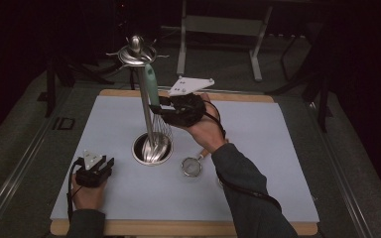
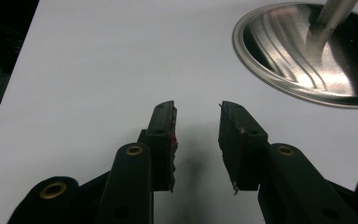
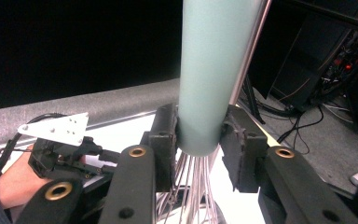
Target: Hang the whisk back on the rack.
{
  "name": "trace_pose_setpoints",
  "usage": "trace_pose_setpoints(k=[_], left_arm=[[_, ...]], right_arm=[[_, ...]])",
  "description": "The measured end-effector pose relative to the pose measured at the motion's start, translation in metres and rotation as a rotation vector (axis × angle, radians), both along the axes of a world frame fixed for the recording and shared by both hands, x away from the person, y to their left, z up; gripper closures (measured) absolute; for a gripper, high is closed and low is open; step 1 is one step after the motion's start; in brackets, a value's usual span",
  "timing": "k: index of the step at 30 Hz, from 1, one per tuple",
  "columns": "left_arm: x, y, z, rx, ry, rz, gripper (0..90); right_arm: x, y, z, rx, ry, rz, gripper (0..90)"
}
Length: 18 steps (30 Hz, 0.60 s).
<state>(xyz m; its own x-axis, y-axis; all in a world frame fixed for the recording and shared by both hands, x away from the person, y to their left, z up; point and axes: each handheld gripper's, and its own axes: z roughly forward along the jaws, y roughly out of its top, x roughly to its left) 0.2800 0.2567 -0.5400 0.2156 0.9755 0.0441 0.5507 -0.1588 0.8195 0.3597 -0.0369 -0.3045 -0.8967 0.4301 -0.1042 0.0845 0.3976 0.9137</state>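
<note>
Dark surroundings ring a table with a pale blue mat (image 1: 278, 144) on a wooden board. From the high view, a metal stand (image 1: 146, 106) rises from its round base in the middle of the mat, and a whisk (image 1: 155, 94) with a pale green handle hangs beside its pole. The right gripper (image 1: 164, 106) grips that handle. A small strainer (image 1: 192, 166) lies on the mat near the base. The left gripper (image 1: 101, 168) rests near the mat's front left corner.

From the left gripper view, its jaws stand apart over bare mat with nothing between them; the stand's shiny base (image 2: 307, 51) sits beyond.

From the right gripper view, the pads (image 3: 165, 135) press both sides of the green handle's lower end, the wires hanging below. Cables and equipment crowd the dim floor behind.
</note>
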Motion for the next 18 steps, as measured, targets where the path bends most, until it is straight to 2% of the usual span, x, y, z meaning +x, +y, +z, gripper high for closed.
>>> trace_pose_setpoints(k=[10,18], left_arm=[[0.000,0.000,0.000,0.000,-0.002,0.001,66.6],[0.000,0.000,0.000,0.001,-0.001,0.000,66.5]], right_arm=[[-0.005,0.000,0.007,0.024,-0.011,0.021,60.5],[-0.009,-0.016,0.010,0.060,-0.014,0.019,57.7]])
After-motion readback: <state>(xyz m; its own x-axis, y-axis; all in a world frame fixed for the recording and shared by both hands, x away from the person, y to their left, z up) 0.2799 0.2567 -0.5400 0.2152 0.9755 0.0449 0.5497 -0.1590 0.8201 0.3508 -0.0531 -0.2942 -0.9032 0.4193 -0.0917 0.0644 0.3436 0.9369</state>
